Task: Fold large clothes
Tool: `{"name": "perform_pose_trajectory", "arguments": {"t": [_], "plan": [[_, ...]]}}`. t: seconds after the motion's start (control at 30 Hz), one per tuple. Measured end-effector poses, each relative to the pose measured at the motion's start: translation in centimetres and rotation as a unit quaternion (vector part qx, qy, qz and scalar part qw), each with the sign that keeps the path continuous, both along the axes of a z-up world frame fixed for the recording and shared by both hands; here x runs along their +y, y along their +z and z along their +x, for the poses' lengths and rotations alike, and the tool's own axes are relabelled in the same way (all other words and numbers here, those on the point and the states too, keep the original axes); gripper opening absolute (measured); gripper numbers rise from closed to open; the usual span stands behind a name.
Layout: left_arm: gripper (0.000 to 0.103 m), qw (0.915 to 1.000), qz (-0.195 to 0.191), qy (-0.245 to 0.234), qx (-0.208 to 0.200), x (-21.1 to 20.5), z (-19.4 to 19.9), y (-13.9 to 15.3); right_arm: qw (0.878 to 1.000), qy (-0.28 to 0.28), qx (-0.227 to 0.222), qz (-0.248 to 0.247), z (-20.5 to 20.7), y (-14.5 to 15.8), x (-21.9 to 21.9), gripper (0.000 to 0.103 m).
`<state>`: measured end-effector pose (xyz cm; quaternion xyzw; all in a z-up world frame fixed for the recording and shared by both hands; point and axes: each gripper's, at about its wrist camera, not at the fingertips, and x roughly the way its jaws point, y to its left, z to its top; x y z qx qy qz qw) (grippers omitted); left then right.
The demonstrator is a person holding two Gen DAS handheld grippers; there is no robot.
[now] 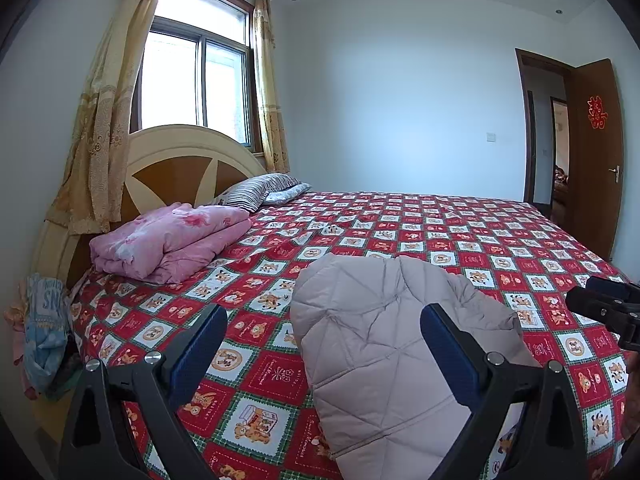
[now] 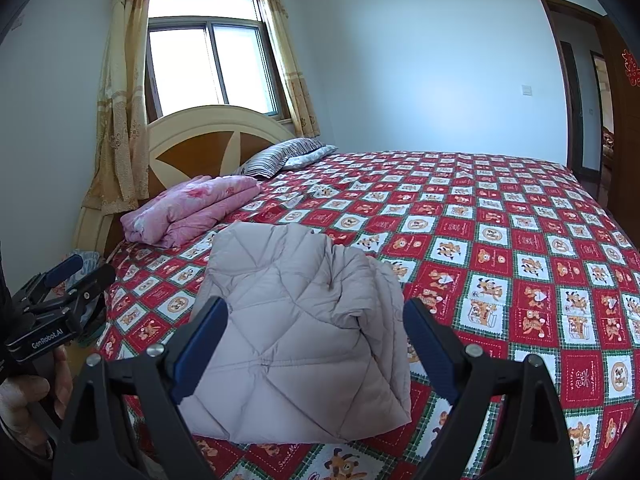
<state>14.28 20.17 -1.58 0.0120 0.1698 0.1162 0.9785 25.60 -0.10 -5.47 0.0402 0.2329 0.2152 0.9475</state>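
Already gathered into a thick bundle, a pale quilted jacket [image 2: 296, 332] is seen lying near the front edge of a bed [image 2: 520, 240] covered in a red patterned sheet. It is judged to be light, puffy and soft: the padding will compress under a pinch and spring back, and the smooth shell is likely to slide against itself. A hold is best taken at a folded edge or seam, where several layers can be pinched together, rather than on the swollen middle. The right gripper [image 2: 316, 340] is held with its jaws wide apart above the bundle, with nothing pressed between the blue pads [image 2: 200, 344]. The left gripper [image 1: 324, 344] is likewise spread wide and empty, off to the bundle's left side. A folded pink quilt [image 2: 188, 208] is left well apart, near the headboard [image 2: 216, 128].
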Motion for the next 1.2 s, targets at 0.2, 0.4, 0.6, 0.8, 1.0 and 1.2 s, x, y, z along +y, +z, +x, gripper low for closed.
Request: {"name": "perform_pose_trajectory", "arguments": {"t": [0.2, 0.4, 0.6, 0.8, 1.0, 1.2], "plan": [[0.098, 1.0000, 0.001, 0.001, 0.001, -0.14, 0.08, 0.00, 1.000, 0.002, 0.002, 0.000, -0.30, -0.17, 0.10, 0.092], [0.098, 1.0000, 0.000, 0.002, 0.001, -0.13, 0.05, -0.01, 1.000, 0.003, 0.004, 0.000, -0.54, -0.31, 0.21, 0.092], [0.098, 1.0000, 0.001, 0.003, 0.002, -0.16, 0.08, -0.05, 1.000, 0.003, 0.005, 0.000, -0.53, -0.31, 0.28, 0.092], [0.098, 1.0000, 0.001, 0.003, 0.002, -0.14, 0.05, -0.06, 1.000, 0.003, 0.005, 0.001, -0.58, -0.33, 0.29, 0.092], [0.098, 1.0000, 0.002, 0.005, 0.004, -0.11, 0.10, -0.13, 1.000, 0.003, 0.006, 0.001, -0.53, -0.37, 0.27, 0.092], [0.098, 1.0000, 0.003, 0.007, 0.005, -0.06, 0.08, -0.27, 1.000, 0.002, 0.009, 0.000, -0.64, -0.65, 0.24, 0.092]]}}
